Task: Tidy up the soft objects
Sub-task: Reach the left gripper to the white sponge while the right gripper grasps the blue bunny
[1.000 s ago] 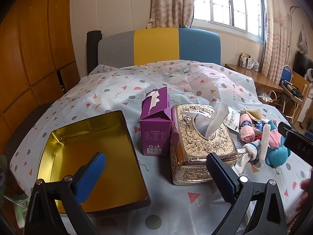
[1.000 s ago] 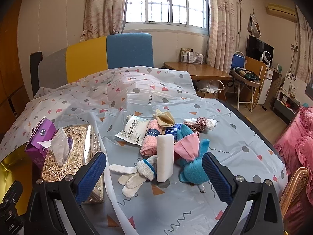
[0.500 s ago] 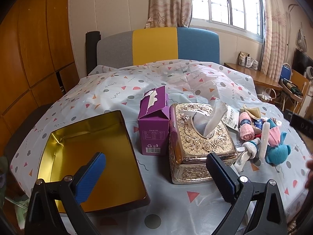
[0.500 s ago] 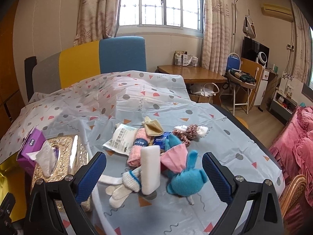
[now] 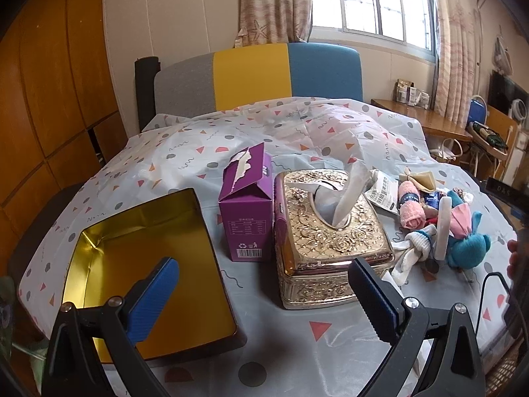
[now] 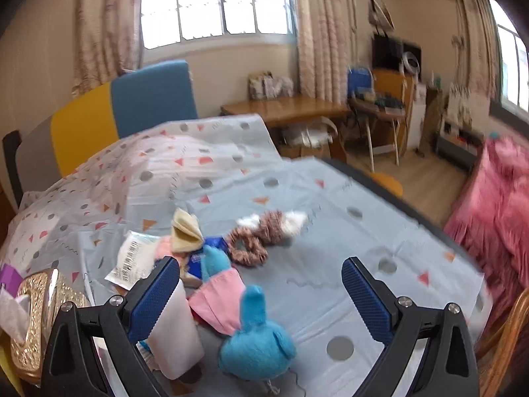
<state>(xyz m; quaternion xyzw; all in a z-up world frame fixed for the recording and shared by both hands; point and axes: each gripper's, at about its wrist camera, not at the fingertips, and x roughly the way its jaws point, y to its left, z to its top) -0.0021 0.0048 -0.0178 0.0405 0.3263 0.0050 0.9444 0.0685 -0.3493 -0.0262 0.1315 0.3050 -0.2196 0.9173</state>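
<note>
Reaching step: the right tool [image 6: 259, 294] hangs released over the soft pile at lower left of its frame, blue plush [image 6: 256, 347] between its fingers. Left tool [image 5: 264, 294] released above the empty gold tin [image 5: 99, 231]. Next: descend, clench.

Light: bright daylight from the barred glass window [image 5: 373, 3], blown out.
Blur: right wrist view motion-smeared.
Edges: fisheye bending, dark corners.

Right gripper [image 6: 261, 294] spread wide above blue plush toy [image 6: 256, 344] on bedsheet [image 6: 297, 198]
</note>
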